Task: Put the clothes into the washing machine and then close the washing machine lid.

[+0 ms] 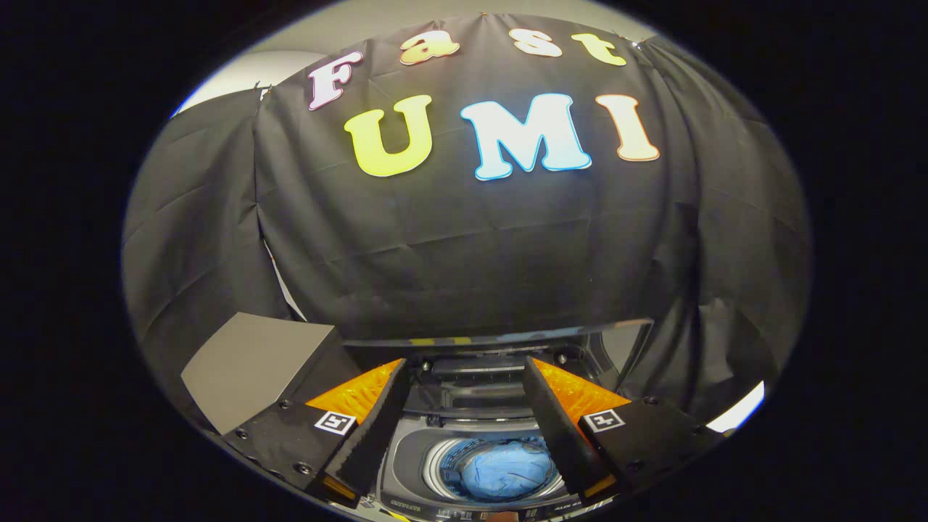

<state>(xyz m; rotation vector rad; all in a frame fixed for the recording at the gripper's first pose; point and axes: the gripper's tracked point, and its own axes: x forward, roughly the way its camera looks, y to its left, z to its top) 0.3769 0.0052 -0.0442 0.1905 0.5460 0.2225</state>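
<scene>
A blue garment (505, 473) lies bunched inside the round drum of the washing machine (413, 464), which shows low between my fingers. The machine's lid (507, 337) stands raised at the back, its edge against the black cloth wall. My gripper (465, 388) hangs above the machine's opening, open, with nothing between its fingers. The garment sits below and between the fingers, apart from them.
A grey box-like surface (246, 366) stands to the left of the machine, just beyond my left finger. Black cloth hangs close behind and around the machine.
</scene>
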